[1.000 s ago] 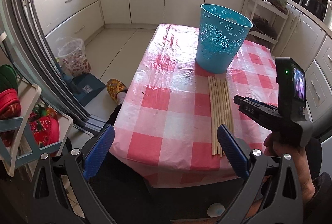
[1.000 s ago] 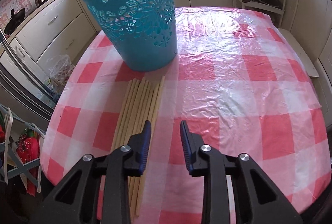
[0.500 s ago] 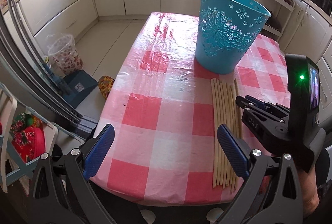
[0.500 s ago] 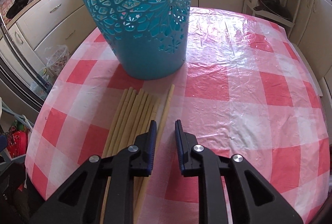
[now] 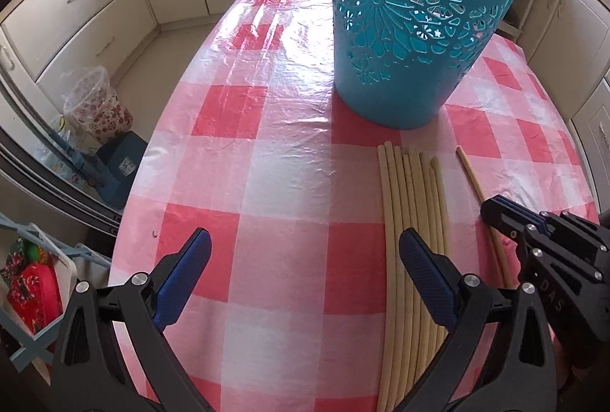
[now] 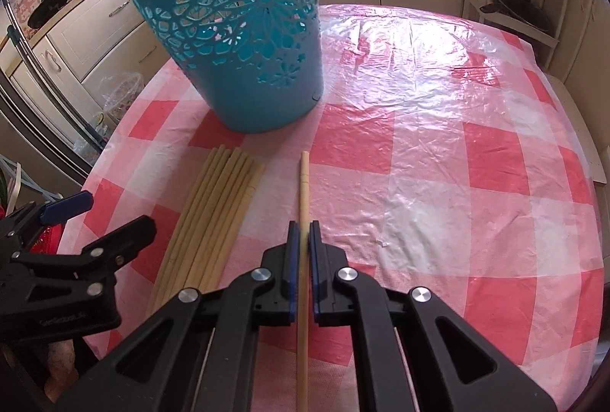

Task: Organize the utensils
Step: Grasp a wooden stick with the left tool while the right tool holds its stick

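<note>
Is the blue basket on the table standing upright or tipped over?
Upright. The blue basket stands on its narrower base on the checked tablecloth, wider end upward, just beyond the chopsticks. Its rim is cropped, so its contents cannot be told.

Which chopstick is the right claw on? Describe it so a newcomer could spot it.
Start at the tall teal cut-out plastic basket on the red-and-white checked tablecloth. In front of it lies a bundle of pale wooden chopsticks. The one you want is the single pale chopstick lying apart to their right, pinched by the right claw.

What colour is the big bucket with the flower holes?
The bucket is turquoise blue, with cut-out flowers. Best seen in the right wrist view.
</note>
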The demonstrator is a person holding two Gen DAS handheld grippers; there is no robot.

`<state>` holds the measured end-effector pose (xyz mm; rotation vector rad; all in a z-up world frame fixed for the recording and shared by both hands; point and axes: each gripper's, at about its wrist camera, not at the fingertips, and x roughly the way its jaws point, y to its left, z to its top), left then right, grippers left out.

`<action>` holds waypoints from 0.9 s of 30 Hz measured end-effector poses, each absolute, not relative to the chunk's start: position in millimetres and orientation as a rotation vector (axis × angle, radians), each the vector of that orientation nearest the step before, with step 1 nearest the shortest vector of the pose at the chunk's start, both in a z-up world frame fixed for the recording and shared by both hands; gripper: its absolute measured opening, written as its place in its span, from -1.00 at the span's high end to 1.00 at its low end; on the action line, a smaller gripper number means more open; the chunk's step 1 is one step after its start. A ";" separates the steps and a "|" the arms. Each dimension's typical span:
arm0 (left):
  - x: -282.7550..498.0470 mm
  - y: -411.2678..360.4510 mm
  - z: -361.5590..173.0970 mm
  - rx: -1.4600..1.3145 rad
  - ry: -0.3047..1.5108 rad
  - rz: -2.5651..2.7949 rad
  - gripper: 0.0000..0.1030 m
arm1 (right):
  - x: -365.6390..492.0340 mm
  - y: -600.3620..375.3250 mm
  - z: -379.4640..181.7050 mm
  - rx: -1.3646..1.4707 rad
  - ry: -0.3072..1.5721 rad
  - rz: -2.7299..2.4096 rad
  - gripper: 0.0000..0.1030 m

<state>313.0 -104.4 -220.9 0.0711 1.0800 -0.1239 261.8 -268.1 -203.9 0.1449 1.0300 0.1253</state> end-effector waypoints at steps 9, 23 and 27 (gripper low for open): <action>334.9 -119.4 -230.8 0.139 1.075 -0.081 -0.83 | 249.7 -265.6 -209.3 0.212 1.006 0.165 0.88; 342.8 -125.5 -236.5 0.183 1.077 -0.100 -0.46 | 244.7 -269.5 -211.6 0.198 0.988 0.167 0.88; 341.6 -127.8 -234.4 0.163 1.081 -0.173 0.19 | 245.2 -268.5 -210.2 0.190 0.989 0.162 0.88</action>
